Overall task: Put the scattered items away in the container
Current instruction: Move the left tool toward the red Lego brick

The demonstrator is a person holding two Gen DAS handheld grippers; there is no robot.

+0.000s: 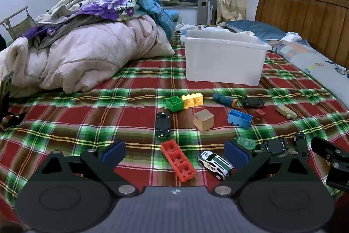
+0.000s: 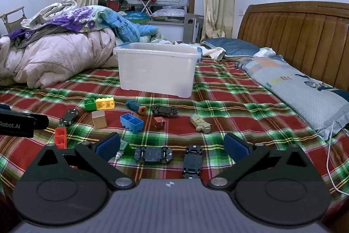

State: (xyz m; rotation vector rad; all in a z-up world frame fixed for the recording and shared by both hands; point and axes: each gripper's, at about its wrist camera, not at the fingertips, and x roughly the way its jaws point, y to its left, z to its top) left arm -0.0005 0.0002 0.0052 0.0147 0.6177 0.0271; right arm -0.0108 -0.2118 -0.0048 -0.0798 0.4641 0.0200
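A translucent white bin point(image 1: 224, 58) stands on the plaid bed; it also shows in the right wrist view point(image 2: 156, 69). Toys lie scattered in front of it. My left gripper point(image 1: 175, 153) is open and empty, with a red brick point(image 1: 178, 159) and a white-green car point(image 1: 214, 164) between its fingers. My right gripper point(image 2: 172, 145) is open and empty above two overturned black cars point(image 2: 153, 154) point(image 2: 192, 161). Farther off lie a green brick point(image 1: 174, 103), yellow brick point(image 1: 192, 99), wooden cube point(image 1: 204, 122), blue brick point(image 1: 240, 118) and black car point(image 1: 162, 125).
A heap of quilts point(image 1: 87, 54) fills the left side of the bed. Pillows point(image 2: 301, 88) and a wooden headboard point(image 2: 305, 36) are at the right. A white cable point(image 2: 329, 158) lies near the right edge. The other gripper shows at the left edge point(image 2: 19, 123).
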